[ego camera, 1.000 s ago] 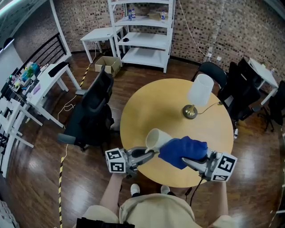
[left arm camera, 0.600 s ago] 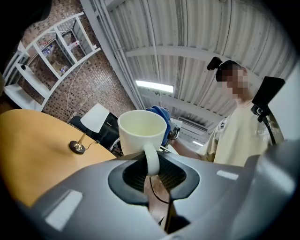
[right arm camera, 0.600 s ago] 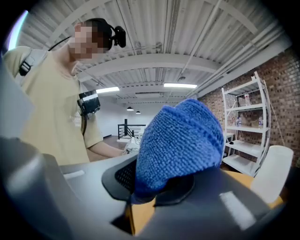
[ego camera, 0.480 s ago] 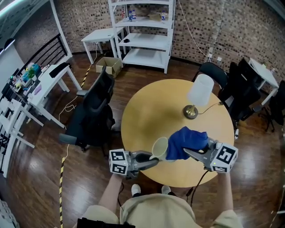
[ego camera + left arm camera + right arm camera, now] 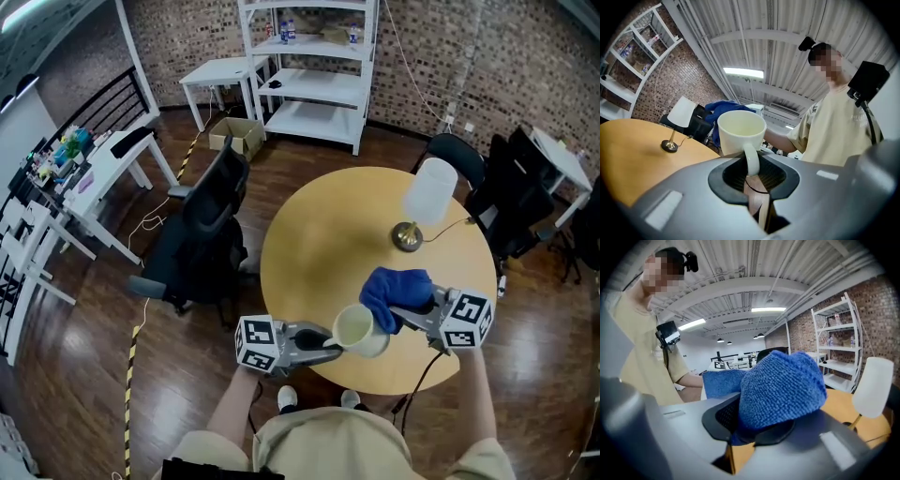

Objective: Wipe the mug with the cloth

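Mug [image 5: 359,330] hangs by its handle [image 5: 751,160] in the closed jaws of the left gripper [image 5: 330,343] — a hard shove from the cloth [image 5: 398,291] clamped in the jaws of the right gripper [image 5: 401,315] could twist it free.

Lamp [image 5: 427,195] stands on round table [image 5: 319,244] — black chair [image 5: 202,234] beside.

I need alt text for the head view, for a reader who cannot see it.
Seen from above, the left claw holds a cream mug by its handle beside a blue cloth gripped in the right claw, over a round wooden table with a lamp.
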Motion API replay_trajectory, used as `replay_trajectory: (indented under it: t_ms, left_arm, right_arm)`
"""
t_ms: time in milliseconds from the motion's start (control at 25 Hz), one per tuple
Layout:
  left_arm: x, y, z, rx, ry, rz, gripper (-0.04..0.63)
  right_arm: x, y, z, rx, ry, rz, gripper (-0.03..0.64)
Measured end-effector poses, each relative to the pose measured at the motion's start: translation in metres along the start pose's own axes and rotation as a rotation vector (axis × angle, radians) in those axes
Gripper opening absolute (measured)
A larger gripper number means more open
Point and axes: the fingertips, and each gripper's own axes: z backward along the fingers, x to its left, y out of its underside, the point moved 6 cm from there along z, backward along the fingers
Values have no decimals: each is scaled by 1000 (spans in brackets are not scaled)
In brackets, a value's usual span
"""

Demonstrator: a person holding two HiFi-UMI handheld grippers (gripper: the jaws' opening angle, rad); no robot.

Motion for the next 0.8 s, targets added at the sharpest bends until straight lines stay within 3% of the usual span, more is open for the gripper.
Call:
replay_trajectory:
  t_ms: [280,800]
  left_arm:
    - [-14,-1,-8,37,113,-44,37]
    - [-22,-4,-34,58,217,-77,36]
  right_arm:
    - [-7,12,-19,4,-271,-91,52]
    - [10,37,-64,130,-611,-94,51]
